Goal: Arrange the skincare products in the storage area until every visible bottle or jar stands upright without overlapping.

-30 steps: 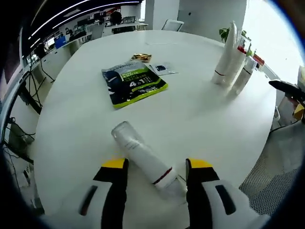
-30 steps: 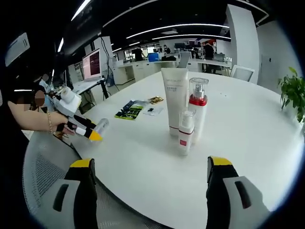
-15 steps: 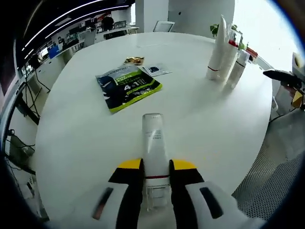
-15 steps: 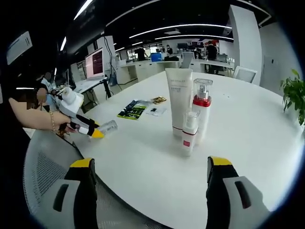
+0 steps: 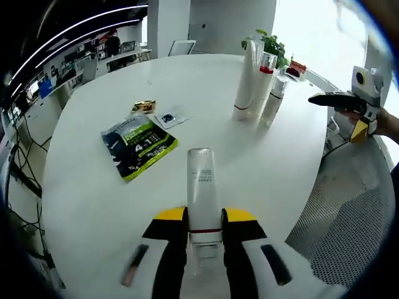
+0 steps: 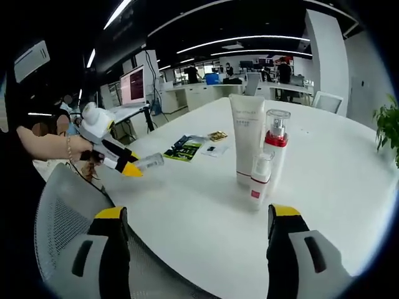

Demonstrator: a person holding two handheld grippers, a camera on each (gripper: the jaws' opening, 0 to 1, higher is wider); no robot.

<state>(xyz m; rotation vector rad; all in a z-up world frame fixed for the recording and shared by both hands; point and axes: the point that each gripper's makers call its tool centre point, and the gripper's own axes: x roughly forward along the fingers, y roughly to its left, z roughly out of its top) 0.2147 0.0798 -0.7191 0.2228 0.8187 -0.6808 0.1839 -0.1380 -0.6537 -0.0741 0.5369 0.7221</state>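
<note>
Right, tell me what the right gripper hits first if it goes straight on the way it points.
Most likely the small bottle. It stands nearest, ahead between the open jaws of the right gripper, in front of the tube and the pump bottle. Depth is unclear, so it may pass just left.

A large round white table [image 5: 93, 187] is seen in both views, its top smooth and glossy. Toward one side of it, three skincare containers are set upright in a tight cluster: a tall white tube [image 6: 246, 146] standing on its cap, a clear pump bottle with a red collar [image 6: 276, 149] just beside it, and a small white bottle with a red label [image 6: 258, 180] in front of them. Well apart from this cluster, a dark and lime-green sachet [image 5: 138, 144] is laid flat on the table, and near it are placed a small white sachet [image 5: 168, 118] and a small gold packet [image 5: 144, 106].
</note>
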